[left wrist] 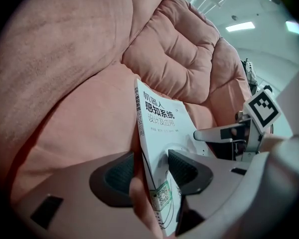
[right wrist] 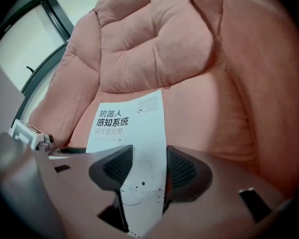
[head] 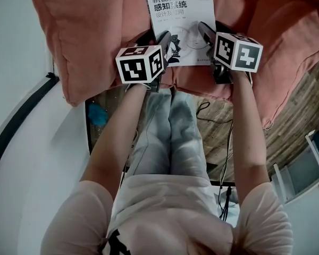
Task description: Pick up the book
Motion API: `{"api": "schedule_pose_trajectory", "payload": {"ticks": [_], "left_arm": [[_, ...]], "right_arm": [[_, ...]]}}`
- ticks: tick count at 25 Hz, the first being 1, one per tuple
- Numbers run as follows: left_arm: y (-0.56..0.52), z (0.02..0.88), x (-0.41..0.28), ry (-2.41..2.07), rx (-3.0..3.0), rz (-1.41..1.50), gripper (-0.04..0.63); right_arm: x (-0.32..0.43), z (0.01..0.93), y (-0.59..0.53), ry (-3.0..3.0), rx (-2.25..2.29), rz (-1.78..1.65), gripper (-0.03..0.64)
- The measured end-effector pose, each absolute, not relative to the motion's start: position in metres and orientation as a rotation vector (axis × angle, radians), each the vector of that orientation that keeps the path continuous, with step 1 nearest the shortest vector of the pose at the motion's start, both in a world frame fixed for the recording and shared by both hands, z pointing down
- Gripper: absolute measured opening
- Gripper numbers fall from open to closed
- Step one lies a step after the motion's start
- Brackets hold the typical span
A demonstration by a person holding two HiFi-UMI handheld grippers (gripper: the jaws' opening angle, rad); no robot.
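Book (head: pixel 185 28) titled 机器人感知系统 (subtitle 设计及应用) rests on pink cushion (head: pixel 95 36).

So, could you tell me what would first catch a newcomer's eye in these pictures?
The white book lies on the pink cushion, top centre of the head view. The left gripper and right gripper straddle its near corners, jaws apart, not yet clamping it.

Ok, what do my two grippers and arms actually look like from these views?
The left gripper and the right gripper look alike: a greyish body, two dark ribbed pads, and on top of each a white cube printed with black square markers. The person wears a pale top with short sleeves, and the forearms are uncovered.
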State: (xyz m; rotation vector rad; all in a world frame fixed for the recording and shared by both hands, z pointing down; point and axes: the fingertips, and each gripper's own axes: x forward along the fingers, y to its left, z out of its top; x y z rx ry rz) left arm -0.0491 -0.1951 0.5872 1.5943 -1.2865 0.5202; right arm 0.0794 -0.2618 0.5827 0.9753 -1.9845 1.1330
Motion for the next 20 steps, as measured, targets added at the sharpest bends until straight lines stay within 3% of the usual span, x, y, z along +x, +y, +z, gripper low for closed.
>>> {"api": "schedule_pose_trajectory", "payload": {"ticks": [15, 20], "left_arm": [[-0.197, 0.593, -0.051, -1.277, 1.608, 0.521, 0.232], [-0.197, 0.589, -0.046, -1.264, 1.613, 0.535, 0.174]], "right_arm": [[0.077, 0.6, -0.259, -1.963, 0.864, 1.202, 0.223], [0.08, 0.584, -0.258, -1.977, 0.889, 1.188, 0.202]]}}
